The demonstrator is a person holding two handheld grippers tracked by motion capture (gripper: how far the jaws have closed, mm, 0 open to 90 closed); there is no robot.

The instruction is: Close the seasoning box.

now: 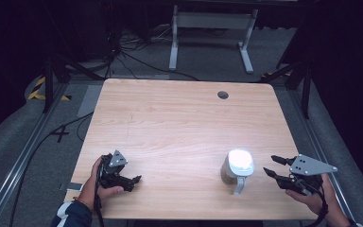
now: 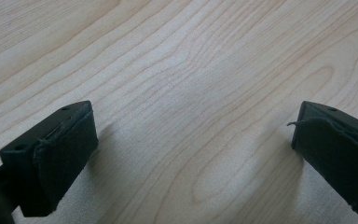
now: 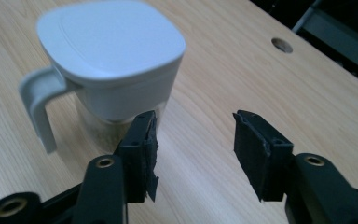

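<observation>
So on the left, the left tongs [image 1: 131, 180] sit low near the front edge of the worktop [image 1: 170, 118], spread wide with nothing between them; in the left gripper view it's just bare wood grain between the two pads.

Moving right, there's a small white jug [image 1: 237, 169] with a flat, rounded-square lid [image 3: 109, 35] and a loop handle [image 3: 39, 105], standing upright near the front right of the worktop. The lower body looks clear-ish, maybe plastic, so I'd guess it's light and stiff but a bit slick. The handle seems the obvious place to grab; pinching the wide body would likely slip.

Far right, the right tongs [image 1: 273, 166] are also spread, empty, just beside the jug and not touching it.
</observation>
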